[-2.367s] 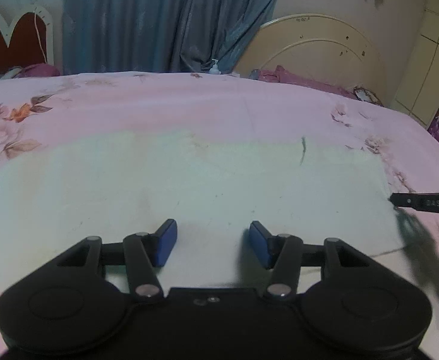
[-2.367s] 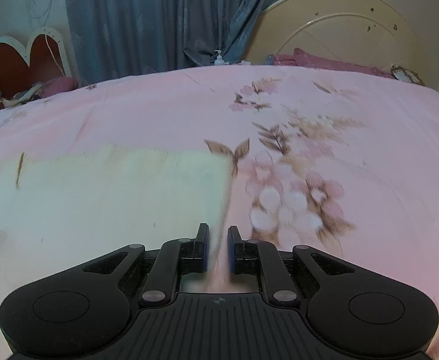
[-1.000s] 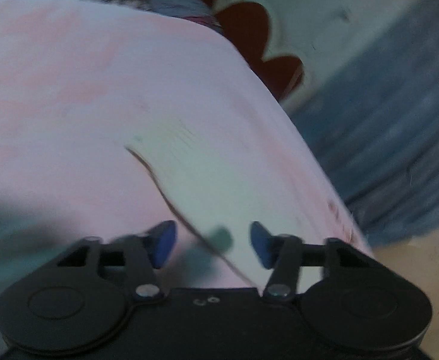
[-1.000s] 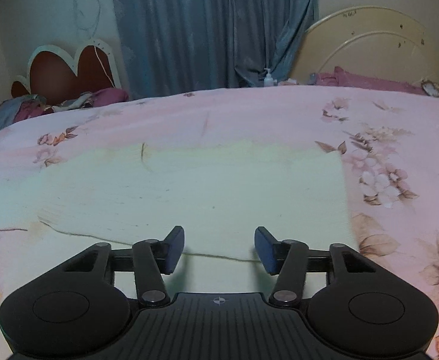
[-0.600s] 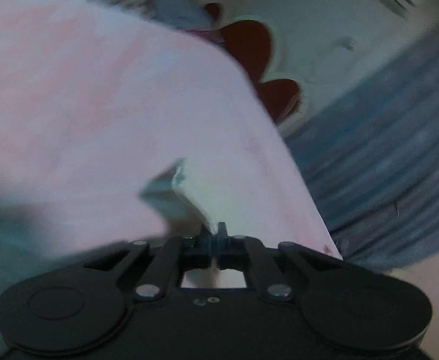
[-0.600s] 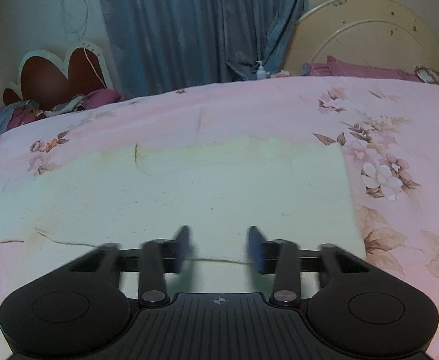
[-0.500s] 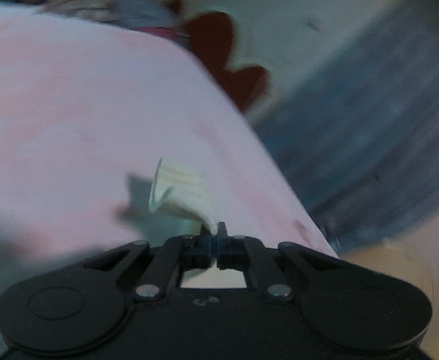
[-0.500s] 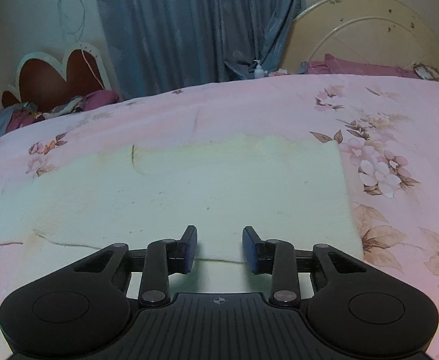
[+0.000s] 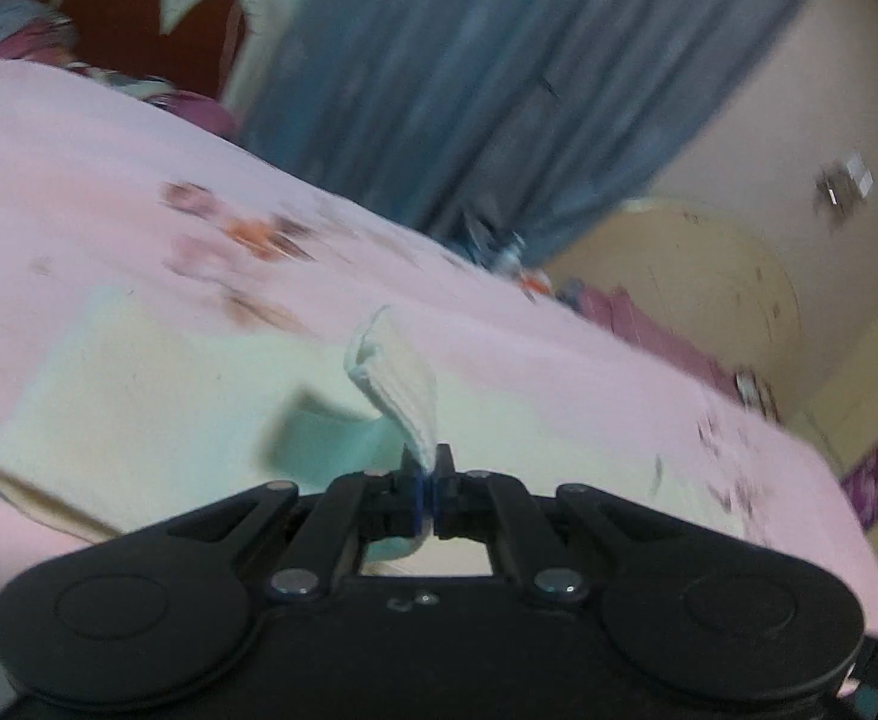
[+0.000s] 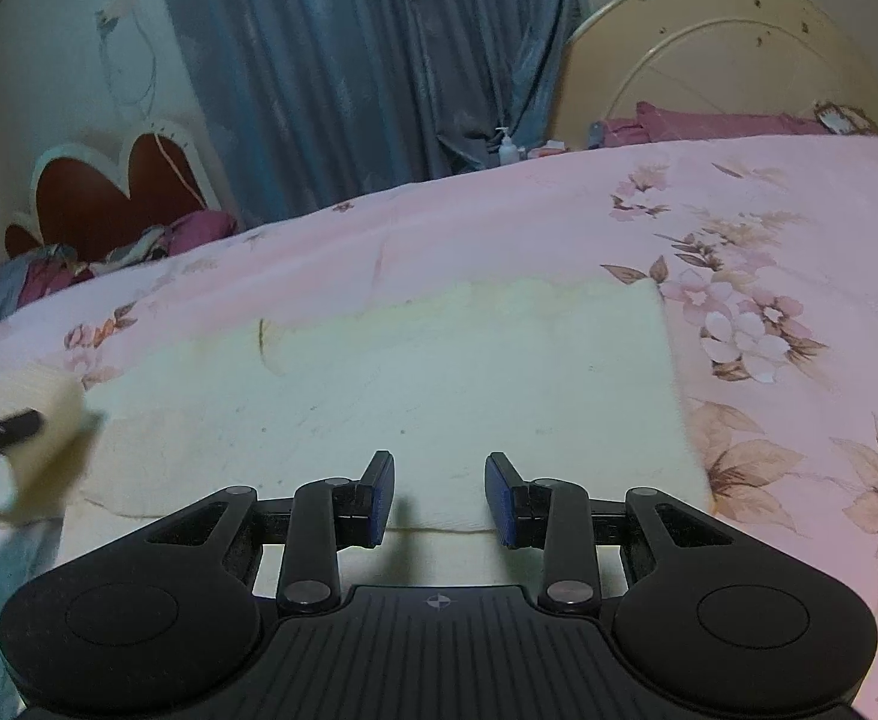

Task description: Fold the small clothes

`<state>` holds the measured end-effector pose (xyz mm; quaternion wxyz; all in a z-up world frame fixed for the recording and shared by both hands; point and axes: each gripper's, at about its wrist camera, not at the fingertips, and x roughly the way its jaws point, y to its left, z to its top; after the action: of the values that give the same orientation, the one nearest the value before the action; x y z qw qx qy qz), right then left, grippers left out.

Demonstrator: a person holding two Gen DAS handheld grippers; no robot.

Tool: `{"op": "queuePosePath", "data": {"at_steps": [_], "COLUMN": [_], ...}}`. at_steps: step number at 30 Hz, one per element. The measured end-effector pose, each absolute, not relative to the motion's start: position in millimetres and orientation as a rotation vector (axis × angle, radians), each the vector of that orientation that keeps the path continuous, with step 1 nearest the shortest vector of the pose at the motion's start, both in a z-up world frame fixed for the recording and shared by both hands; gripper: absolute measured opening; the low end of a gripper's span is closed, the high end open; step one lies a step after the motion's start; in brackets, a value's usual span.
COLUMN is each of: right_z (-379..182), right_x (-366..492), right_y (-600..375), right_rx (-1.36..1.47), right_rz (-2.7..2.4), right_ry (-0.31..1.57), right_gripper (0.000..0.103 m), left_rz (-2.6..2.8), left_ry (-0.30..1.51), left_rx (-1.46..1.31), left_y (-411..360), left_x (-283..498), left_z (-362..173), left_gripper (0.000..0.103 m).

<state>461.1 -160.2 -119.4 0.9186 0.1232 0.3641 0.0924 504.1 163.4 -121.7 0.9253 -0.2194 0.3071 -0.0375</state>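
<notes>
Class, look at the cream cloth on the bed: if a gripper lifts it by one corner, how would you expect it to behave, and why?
Probably floppy: the corner pinched in the left gripper curls and droops while the rest of the cream cloth stays flat on the bedspread. It looks light, since a fingertip pinch raises it. Its knit-like texture suggests it will not slip easily.

Pink floral bedspread [image 10: 769,228] — a cream cloth [image 10: 469,372] lies spread on it.
</notes>
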Motion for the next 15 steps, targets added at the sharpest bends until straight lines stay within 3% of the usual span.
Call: {"op": "queuePosePath", "data": {"at_steps": [15], "right_z": [-119.7], "right_x": [455.2], "right_y": [-196.7], "right_rx": [0.332], "right_rz": [0.175], "right_ry": [0.761], "right_gripper": [0.035], "left_rz": [-0.171], "left_ry": [0.77], "left_rx": [-0.283], "left_y": [78.4], "left_x": [488.9], "left_z": [-148.8], "left_gripper": [0.004]}}
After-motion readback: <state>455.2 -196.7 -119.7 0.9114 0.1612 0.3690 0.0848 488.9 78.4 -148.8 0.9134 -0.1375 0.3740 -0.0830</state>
